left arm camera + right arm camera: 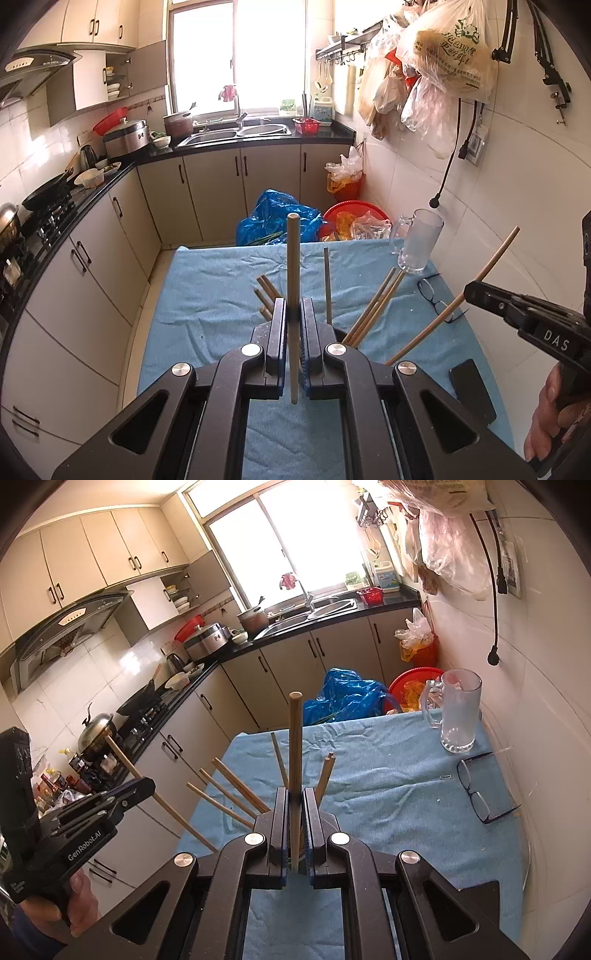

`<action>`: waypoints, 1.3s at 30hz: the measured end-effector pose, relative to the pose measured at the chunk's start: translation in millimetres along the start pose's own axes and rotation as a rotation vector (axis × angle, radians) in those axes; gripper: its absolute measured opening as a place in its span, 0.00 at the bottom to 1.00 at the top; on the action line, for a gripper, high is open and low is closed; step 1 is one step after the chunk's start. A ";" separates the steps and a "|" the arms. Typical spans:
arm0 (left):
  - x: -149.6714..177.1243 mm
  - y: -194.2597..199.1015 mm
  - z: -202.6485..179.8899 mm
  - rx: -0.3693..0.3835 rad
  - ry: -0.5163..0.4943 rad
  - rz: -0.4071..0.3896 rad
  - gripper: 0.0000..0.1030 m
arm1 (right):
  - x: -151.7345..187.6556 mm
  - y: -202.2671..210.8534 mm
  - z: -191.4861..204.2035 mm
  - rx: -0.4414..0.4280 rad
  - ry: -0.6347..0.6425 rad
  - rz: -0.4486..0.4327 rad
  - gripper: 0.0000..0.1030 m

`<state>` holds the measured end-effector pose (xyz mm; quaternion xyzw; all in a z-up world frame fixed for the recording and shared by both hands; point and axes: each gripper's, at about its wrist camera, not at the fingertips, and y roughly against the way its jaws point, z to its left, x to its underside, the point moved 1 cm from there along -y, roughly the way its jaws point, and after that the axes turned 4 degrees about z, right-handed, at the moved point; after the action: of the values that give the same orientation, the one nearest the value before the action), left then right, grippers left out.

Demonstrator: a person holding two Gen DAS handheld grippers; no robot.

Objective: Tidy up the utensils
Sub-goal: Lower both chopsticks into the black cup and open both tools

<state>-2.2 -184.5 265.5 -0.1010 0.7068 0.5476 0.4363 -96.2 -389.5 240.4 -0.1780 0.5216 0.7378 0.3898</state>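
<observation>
My left gripper (294,314) is shut on a wooden chopstick (293,266) that stands upright between its jaws. My right gripper (294,797) is shut on another wooden chopstick (295,746), also upright. In the left wrist view the right gripper (471,291) shows at the right, holding its chopstick (480,273) slanted. In the right wrist view the left gripper (144,786) shows at the left with its chopstick (162,801). Several more chopsticks (373,310) stick up from a holder hidden behind the jaws; they also show in the right wrist view (236,794).
A blue cloth (214,302) covers the table. A glass mug (421,240) stands at the far right corner, with eyeglasses (434,295) near it and a black phone (472,391) by the right edge. Kitchen cabinets (92,266) run along the left; a white wall is at the right.
</observation>
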 end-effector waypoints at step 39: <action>-3.4 -70.0 24.2 0.066 0.150 0.056 0.06 | -3.4 -92.8 2.0 0.059 0.011 0.134 0.08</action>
<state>55.6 -191.4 219.5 -0.1076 0.7576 0.5269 0.3698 -23.2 -375.0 184.9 -0.1352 0.5560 0.7456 0.3416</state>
